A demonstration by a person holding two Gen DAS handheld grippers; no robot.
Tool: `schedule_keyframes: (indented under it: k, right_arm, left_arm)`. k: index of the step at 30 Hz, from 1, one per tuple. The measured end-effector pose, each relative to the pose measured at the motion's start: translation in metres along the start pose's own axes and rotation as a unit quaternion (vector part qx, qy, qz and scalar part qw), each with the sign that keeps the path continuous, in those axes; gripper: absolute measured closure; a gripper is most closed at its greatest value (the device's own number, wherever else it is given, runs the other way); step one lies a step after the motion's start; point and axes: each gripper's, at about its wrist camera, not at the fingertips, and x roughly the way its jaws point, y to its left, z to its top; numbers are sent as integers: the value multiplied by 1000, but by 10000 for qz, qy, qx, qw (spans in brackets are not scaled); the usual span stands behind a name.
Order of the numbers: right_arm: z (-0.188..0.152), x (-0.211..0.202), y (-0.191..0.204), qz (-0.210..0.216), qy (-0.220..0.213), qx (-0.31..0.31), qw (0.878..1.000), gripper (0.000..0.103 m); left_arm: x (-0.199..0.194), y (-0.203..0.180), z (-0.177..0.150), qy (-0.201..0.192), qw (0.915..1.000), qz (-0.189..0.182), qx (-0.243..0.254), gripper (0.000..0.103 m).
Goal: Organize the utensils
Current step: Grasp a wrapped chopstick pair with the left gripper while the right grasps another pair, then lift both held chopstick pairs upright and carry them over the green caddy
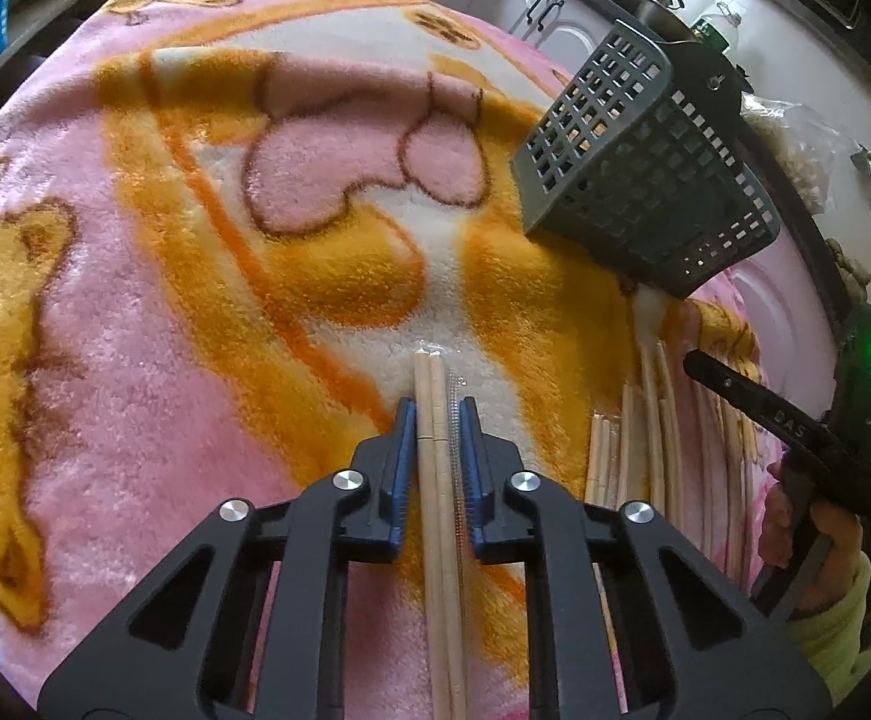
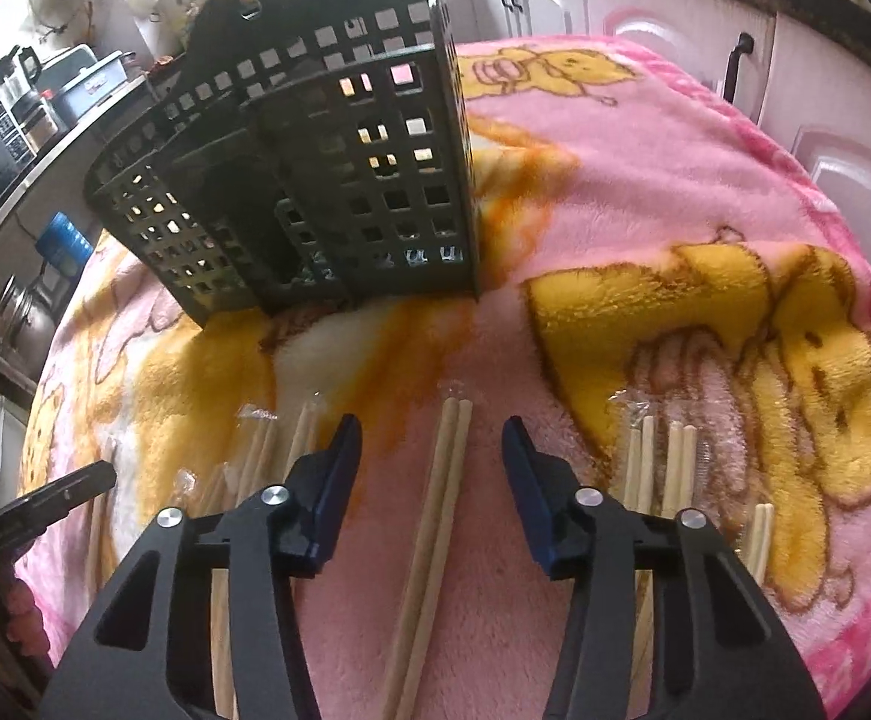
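A dark grey perforated utensil basket [image 1: 645, 180] [image 2: 327, 180] stands on a pink and orange fleece blanket [image 1: 165, 240]. In the left wrist view my left gripper [image 1: 437, 408] is shut on a clear-wrapped pair of wooden chopsticks [image 1: 429, 372] that lies on the blanket, blue pads pressing both sides. In the right wrist view my right gripper [image 2: 430, 423] is open over another wrapped pair [image 2: 435, 510]. That pair lies between the jaws with a gap on each side. The basket stands just beyond both pairs.
More wrapped chopstick pairs lie left [image 2: 255, 450] and right [image 2: 675, 462] of the right gripper. The other gripper's black body [image 1: 795, 432] and a hand in a yellow-green sleeve [image 1: 831, 600] sit at the right edge. Kitchen cabinets [image 2: 543, 0] and counters surround the blanket.
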Motion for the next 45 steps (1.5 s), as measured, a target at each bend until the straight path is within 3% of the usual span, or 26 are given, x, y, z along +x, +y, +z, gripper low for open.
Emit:
schedule_keyframes:
  k: [3,5,11,15,25,36,45]
  right_arm:
    - [4,4,-2,-87,66,51,9999,72]
    - [5,4,-4,-124,80,78,9999,91]
    - [2,-2,-10,77,27,137,9999,91]
    - [-2,-20,-14,285,-178,139,9993,96]
    - [-12,-75,-18,855,-768,62,9934,97]
    - [-7,-140,-18,1293,-1783,-89,9754,97]
    - [10,-174,-15,1345,-2594,-268,9560,97]
  left_arm:
    - [-2,-1,1,-42,10000,28,71,97]
    - [-5,-5,1,-99,9997,61,216,97]
    - [-19,-22,1,-341,9979,61,539,97]
    - [-30,-33,5,-527,9963,0,676,98]
    - [-60,-68,11,-1097,9877,-94,1108,98]
    - [-85,-101,27,-1670,9758,-235,1391,98]
    - [-101,-122,51,-2050,9678,-414,1398,98]
